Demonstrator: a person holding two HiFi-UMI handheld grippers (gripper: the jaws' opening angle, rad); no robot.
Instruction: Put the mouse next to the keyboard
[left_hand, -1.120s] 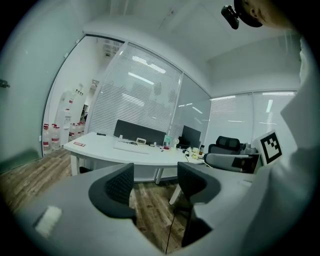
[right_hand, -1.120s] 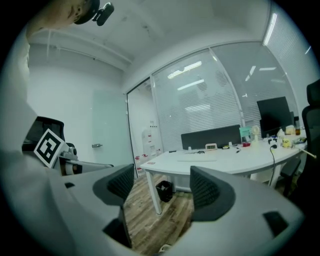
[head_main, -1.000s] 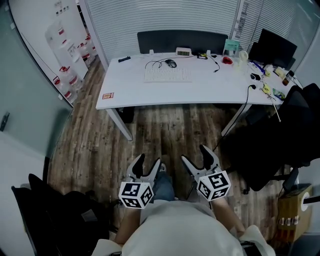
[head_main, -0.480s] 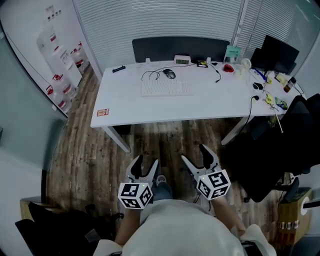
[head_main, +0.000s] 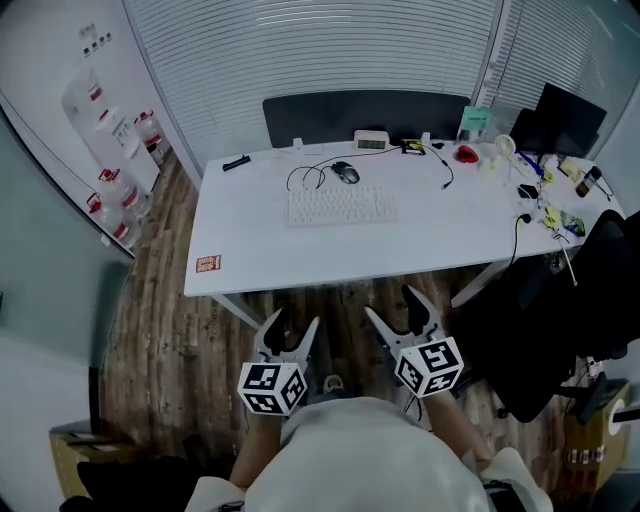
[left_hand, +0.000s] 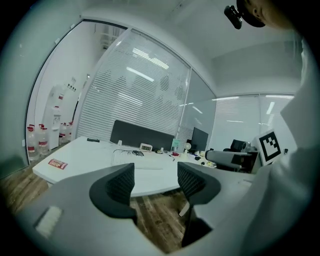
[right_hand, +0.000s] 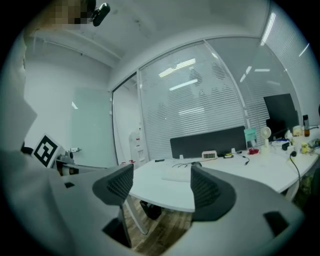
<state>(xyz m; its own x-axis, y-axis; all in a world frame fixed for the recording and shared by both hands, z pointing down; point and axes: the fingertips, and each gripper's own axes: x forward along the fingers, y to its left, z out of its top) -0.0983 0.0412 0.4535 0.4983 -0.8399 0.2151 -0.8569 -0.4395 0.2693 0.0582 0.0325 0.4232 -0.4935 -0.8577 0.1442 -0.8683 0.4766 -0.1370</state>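
The white desk (head_main: 250, 240) has drawn nearer. The grey left gripper (head_main: 293, 325) and right gripper (head_main: 393, 310) hang empty, jaws apart. The dark corded mouse (head_main: 345, 172) lies at the white keyboard's (head_main: 340, 205) twelve o'clock, likely beyond reach for now.

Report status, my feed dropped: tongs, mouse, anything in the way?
Both open, empty: left tongs, right tongs, short of the desk. Untouched mouse behind keyboard. A cable loops beside it.

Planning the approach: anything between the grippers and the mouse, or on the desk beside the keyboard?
The keyboard lies between the mouse, just past its far edge, and the left gripper and right gripper, both open. The cable loops left of the mouse. Desk right of the keyboard looks bare.
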